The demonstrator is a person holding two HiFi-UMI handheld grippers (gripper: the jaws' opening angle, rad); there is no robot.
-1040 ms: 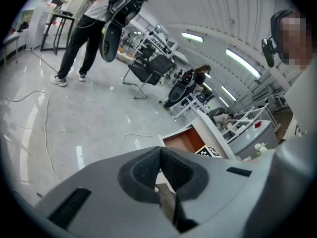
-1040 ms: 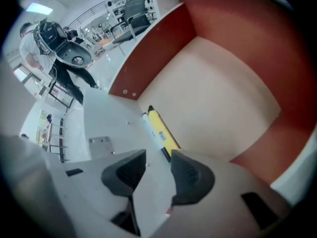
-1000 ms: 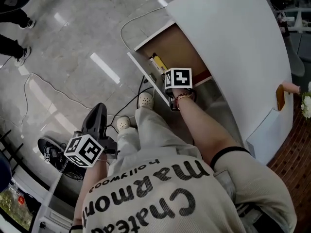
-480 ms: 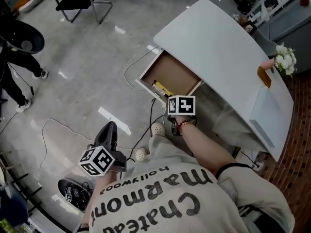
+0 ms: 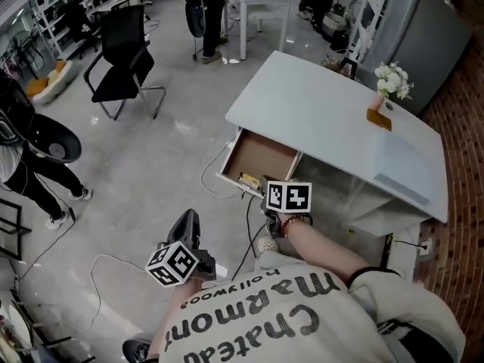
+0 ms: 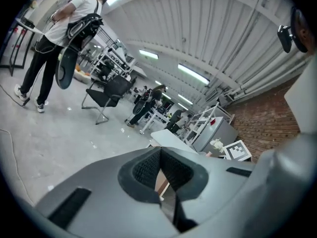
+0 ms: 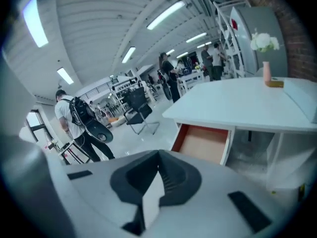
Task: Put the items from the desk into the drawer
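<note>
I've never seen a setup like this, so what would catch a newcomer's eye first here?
A white desk stands mid-floor, its drawer pulled open with a yellow item inside and white flowers at its far corner. Nearer, a person holds the left gripper and the right gripper, each bearing a black-and-white marker cube; both have their fingers shut on nothing, the right's having just closed.

Beige T-shirt [image 5: 344, 331], dark lettering; left claw [image 6: 161, 156], right claw [image 7: 158, 156] grey
</note>
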